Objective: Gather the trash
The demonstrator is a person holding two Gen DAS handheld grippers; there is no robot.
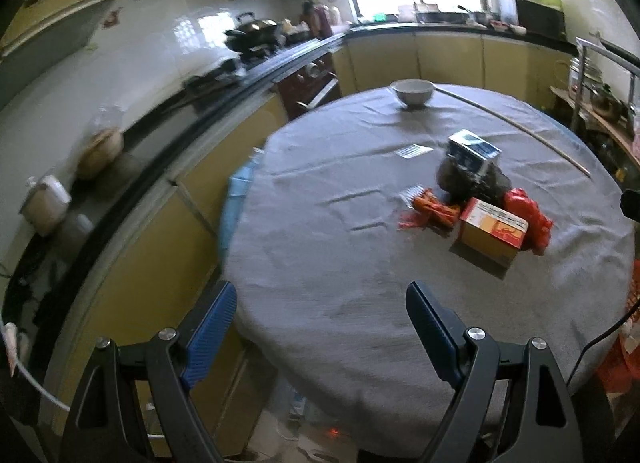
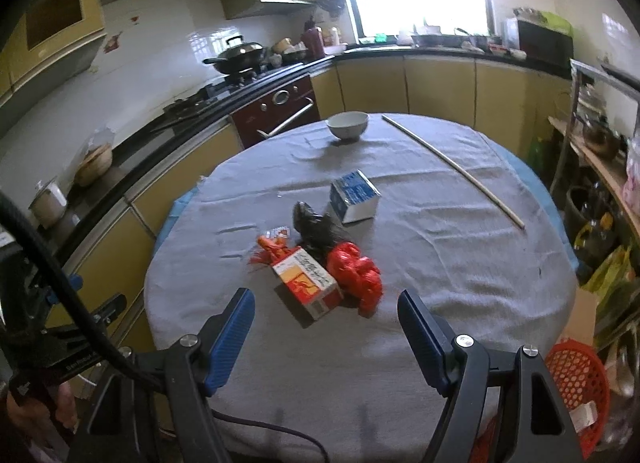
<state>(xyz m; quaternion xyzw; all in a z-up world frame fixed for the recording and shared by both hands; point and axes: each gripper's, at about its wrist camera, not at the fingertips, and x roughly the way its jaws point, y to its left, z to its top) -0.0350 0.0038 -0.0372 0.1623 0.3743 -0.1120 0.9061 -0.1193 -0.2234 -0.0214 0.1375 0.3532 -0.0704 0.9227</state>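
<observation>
Two grippers, left gripper (image 1: pixel 320 321) and right gripper (image 2: pixel 325 323), jaws spread, above table (image 2: pixel 440 263), trash pile (image 2: pixel 320 259) ahead

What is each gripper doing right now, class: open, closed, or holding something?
Left gripper: open, holding nothing, above the near edge of the grey-clothed round table.
Right gripper: open, holding nothing.

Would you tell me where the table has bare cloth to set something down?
Bare patches: between bowl and blue carton; right of the red bag below the stick. Crowded around the orange box.
</observation>
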